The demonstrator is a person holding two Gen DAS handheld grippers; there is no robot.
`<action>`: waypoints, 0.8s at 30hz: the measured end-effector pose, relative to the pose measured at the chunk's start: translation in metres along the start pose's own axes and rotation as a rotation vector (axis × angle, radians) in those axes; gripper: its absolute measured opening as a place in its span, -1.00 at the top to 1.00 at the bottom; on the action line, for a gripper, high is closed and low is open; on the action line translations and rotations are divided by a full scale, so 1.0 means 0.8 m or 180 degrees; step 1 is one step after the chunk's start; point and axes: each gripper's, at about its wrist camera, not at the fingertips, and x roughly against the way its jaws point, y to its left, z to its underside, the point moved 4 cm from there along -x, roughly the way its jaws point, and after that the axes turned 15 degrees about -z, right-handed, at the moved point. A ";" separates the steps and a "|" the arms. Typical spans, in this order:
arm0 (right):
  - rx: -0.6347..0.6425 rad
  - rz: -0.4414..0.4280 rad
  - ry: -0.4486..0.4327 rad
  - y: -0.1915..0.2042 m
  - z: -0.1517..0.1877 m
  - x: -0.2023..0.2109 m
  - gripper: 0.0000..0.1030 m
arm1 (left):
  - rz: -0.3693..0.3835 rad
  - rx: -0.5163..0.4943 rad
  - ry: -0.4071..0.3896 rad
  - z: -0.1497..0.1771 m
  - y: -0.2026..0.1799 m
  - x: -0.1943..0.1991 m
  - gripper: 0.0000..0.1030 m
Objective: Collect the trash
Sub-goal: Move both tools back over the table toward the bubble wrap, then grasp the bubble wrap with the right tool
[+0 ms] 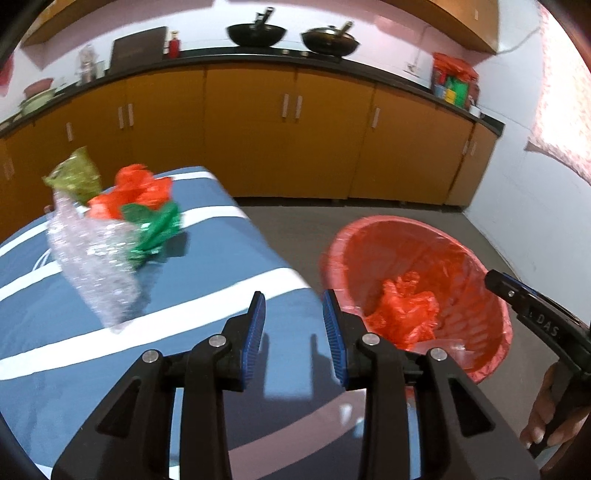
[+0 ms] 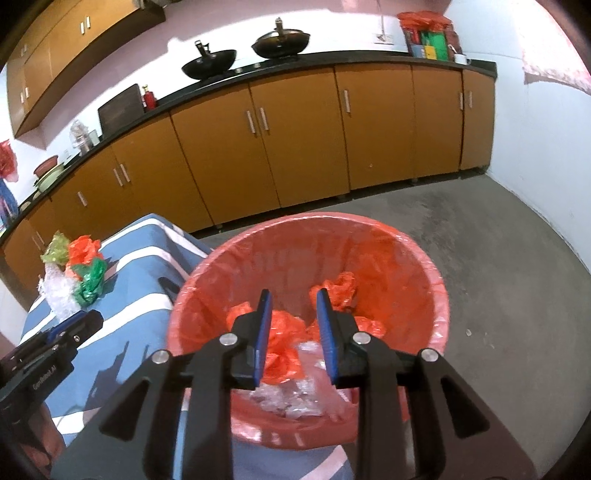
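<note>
A red-lined trash bin (image 1: pixel 480 273) (image 2: pixel 369 243) stands on the floor beside a table with a blue, white-striped cloth (image 1: pixel 207 295) (image 2: pixel 144 269). In the bin lie crumpled red bags (image 2: pixel 284 332) and clear plastic (image 2: pixel 291 398). On the table lie a clear bubble wrap (image 1: pixel 96 273) (image 2: pixel 57 291), a green wrapper (image 1: pixel 155 229) (image 2: pixel 90 282), a red bag (image 1: pixel 136 192) (image 2: pixel 85 249) and a yellow-green wrapper (image 1: pixel 75 173) (image 2: pixel 55 251). My left gripper (image 1: pixel 293 321) is open and empty over the table's near corner. My right gripper (image 2: pixel 293 325) is open and empty above the bin.
Orange cabinets (image 1: pixel 288 122) under a dark counter run along the back wall, with two woks (image 1: pixel 256 33) on top. Grey floor (image 2: pixel 498 258) lies around the bin, with a white wall on the right.
</note>
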 end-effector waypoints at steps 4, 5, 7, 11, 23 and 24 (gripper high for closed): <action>0.0091 -0.0083 0.0028 0.027 -0.001 -0.006 0.44 | -0.0095 0.0138 -0.0038 0.003 0.042 0.009 0.35; 0.0111 -0.0103 0.0036 0.033 -0.001 -0.007 0.44 | -0.0125 0.0162 -0.0053 0.003 0.051 0.012 0.35; 0.0173 -0.0158 0.0063 0.049 0.000 -0.011 0.42 | -0.0234 0.0199 -0.0101 0.005 0.078 0.018 0.35; 0.0289 -0.0275 0.0121 0.085 0.002 -0.021 0.37 | -0.0449 0.0304 -0.0155 0.011 0.130 0.026 0.30; 0.0691 -0.0821 0.0375 0.233 0.020 -0.075 0.24 | -0.1146 0.0614 -0.0151 0.036 0.287 0.033 0.20; 0.0730 -0.0874 0.0399 0.247 0.022 -0.080 0.23 | -0.1191 0.0638 -0.0146 0.038 0.298 0.033 0.20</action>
